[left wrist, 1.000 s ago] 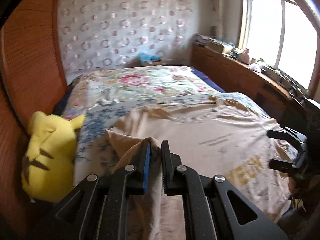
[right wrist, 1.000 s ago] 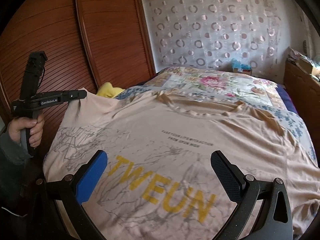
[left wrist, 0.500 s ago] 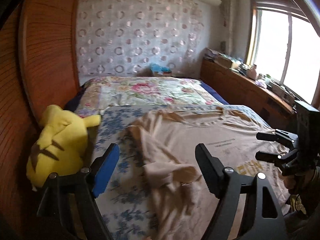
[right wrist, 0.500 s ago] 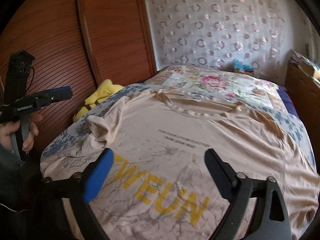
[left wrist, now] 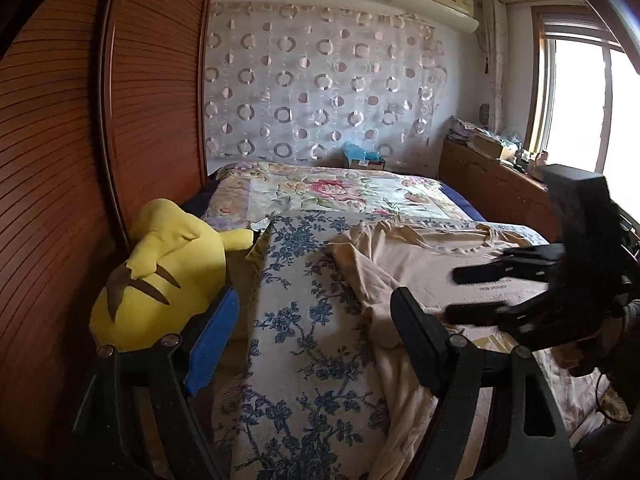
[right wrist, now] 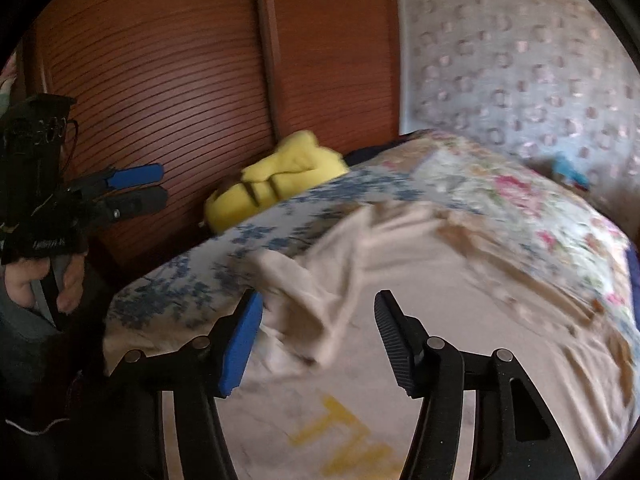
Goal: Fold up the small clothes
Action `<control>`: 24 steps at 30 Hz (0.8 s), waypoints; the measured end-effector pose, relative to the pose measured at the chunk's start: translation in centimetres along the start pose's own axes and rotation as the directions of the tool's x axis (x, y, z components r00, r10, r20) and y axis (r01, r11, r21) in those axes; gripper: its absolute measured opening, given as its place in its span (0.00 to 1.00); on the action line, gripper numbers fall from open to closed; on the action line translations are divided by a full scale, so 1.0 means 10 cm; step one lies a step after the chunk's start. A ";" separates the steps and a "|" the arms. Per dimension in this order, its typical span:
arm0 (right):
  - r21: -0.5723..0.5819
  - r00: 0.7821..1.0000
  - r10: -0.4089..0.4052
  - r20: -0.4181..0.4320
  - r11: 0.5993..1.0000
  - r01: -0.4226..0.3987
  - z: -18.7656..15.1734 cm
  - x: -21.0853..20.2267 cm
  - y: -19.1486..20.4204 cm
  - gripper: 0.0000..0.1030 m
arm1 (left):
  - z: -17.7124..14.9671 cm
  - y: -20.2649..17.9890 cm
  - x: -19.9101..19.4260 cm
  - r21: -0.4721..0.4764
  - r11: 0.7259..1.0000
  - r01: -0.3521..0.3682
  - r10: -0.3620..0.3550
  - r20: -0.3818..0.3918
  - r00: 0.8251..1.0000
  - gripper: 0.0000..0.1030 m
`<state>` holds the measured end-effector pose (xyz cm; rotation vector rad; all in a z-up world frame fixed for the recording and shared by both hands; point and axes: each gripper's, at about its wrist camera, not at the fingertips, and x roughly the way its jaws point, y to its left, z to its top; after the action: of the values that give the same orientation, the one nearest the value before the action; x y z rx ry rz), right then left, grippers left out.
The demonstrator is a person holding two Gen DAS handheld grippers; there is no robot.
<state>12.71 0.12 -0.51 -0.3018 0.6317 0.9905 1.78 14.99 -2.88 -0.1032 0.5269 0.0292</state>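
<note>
The right gripper [right wrist: 318, 336] hangs with jaws apart over the beige T-shirt's [right wrist: 440, 300] crumpled sleeve [right wrist: 296, 296]; the left gripper [left wrist: 312, 340], also spread, holds nothing. The shirt lies on the floral bedspread [left wrist: 304, 320], soft and limp; best pinched at the sleeve's hem.

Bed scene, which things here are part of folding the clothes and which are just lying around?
Part of the job:
beige T-shirt, spread on the bed, one sleeve flopped inward
left gripper, jaws open, empty
right gripper, jaws open, empty

Just lying about:
yellow plush toy beside the wardrobe
floral bedspread
blue-flowered cover under the shirt
side-counter clutter
</note>
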 end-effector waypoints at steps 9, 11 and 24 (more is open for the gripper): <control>-0.078 0.991 -0.001 -0.134 0.997 -0.010 0.24 0.70 0.07 0.35 | -0.10 0.00 0.01 -0.002 1.000 -0.004 0.004 -0.014 1.000 0.77; -0.090 0.990 -0.027 -0.139 0.996 0.015 0.25 0.76 0.03 0.17 | -0.12 -0.02 0.03 0.000 1.000 0.003 -0.003 -0.018 1.000 0.77; 0.159 0.973 -0.228 -0.024 0.960 0.229 0.07 0.25 -0.63 0.06 | -0.17 -0.17 0.14 0.020 0.999 0.026 -0.025 -0.043 0.999 0.77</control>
<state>19.25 -1.16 -1.75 -0.2290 0.6617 0.7122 2.25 13.09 -4.85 -0.0909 0.5684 -0.0036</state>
